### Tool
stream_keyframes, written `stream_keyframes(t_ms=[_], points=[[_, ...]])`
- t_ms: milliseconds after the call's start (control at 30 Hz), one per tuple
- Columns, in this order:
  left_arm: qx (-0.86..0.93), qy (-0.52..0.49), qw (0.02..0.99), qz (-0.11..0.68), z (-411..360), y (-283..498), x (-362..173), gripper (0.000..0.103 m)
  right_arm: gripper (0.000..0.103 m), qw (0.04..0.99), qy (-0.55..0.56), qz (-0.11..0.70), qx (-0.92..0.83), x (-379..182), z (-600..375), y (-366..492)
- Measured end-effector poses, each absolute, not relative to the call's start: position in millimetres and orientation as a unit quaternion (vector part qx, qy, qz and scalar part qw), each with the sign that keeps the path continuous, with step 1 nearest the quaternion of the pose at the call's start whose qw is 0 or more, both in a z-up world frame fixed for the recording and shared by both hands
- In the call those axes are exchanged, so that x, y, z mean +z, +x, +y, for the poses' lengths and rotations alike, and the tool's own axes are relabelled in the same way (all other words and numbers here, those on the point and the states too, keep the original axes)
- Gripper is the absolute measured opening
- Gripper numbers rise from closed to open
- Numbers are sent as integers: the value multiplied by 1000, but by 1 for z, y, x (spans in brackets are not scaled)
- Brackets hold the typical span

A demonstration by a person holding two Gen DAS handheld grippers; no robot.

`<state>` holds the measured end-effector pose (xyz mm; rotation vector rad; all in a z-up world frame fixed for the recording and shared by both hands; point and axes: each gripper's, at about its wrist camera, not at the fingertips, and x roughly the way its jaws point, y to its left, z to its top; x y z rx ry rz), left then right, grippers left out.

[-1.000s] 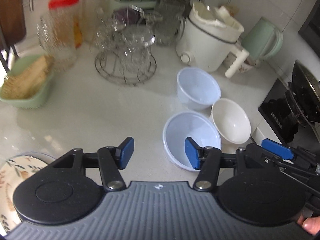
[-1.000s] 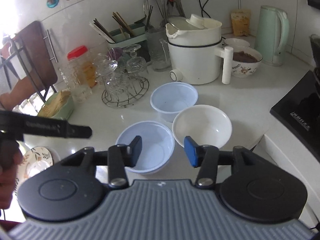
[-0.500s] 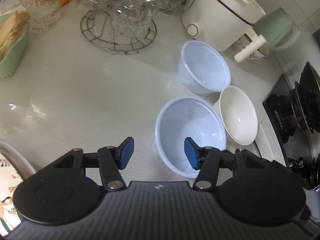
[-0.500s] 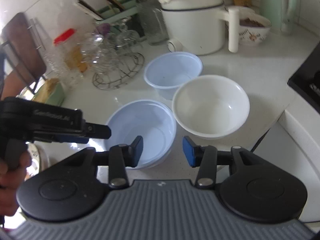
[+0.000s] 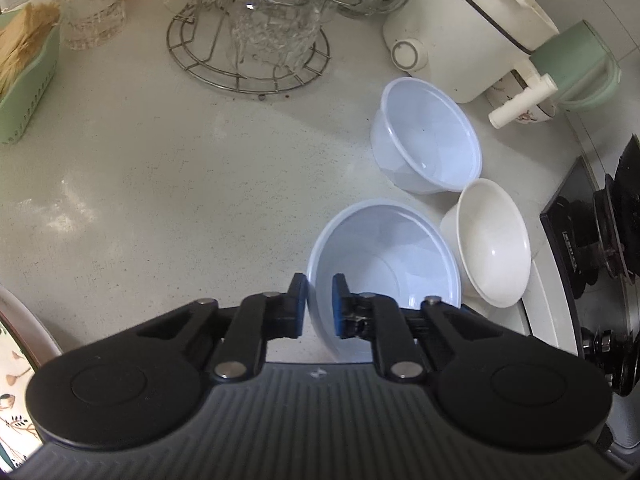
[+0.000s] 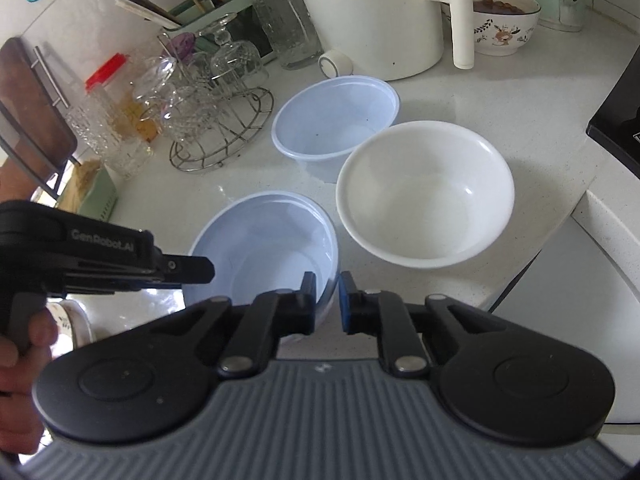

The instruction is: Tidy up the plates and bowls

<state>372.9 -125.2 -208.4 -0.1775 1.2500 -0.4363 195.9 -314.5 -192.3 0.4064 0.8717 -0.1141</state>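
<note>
Three bowls stand close together on the pale counter. The near light-blue bowl [image 5: 384, 264] [image 6: 264, 248] has both grippers on its rim. My left gripper [image 5: 320, 304] is shut on the bowl's left rim, one pad inside and one outside. It also shows from the side in the right wrist view, as the left gripper [image 6: 200, 270]. My right gripper [image 6: 327, 300] is shut on the near right rim. Beside it sit a white bowl [image 5: 492, 248] [image 6: 424, 196] and a second light-blue bowl [image 5: 430, 144] [image 6: 336, 120]. A floral plate [image 5: 12, 360] lies at the far left.
A wire rack of glasses [image 5: 252, 52] [image 6: 224, 120], a white cooker [image 6: 376, 20], a green kettle [image 5: 576, 64] and a patterned bowl [image 6: 504, 20] line the back. A green basket [image 5: 24, 88] is on the left, a black stove [image 5: 592, 240] on the right.
Both grippers came down and closer to the near blue bowl. Their jaws went from wide apart to shut on its rim.
</note>
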Motion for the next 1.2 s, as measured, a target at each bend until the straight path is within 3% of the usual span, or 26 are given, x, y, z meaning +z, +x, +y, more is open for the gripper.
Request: stream_keyframes(t_ms=[533, 1200], points=[[-164, -122, 807, 554, -65, 355, -181, 15, 15, 889, 184, 419, 19, -180, -281, 209], [-132, -93, 806, 569, -39, 357, -206, 16, 15, 881, 173, 438, 44, -193, -249, 231]])
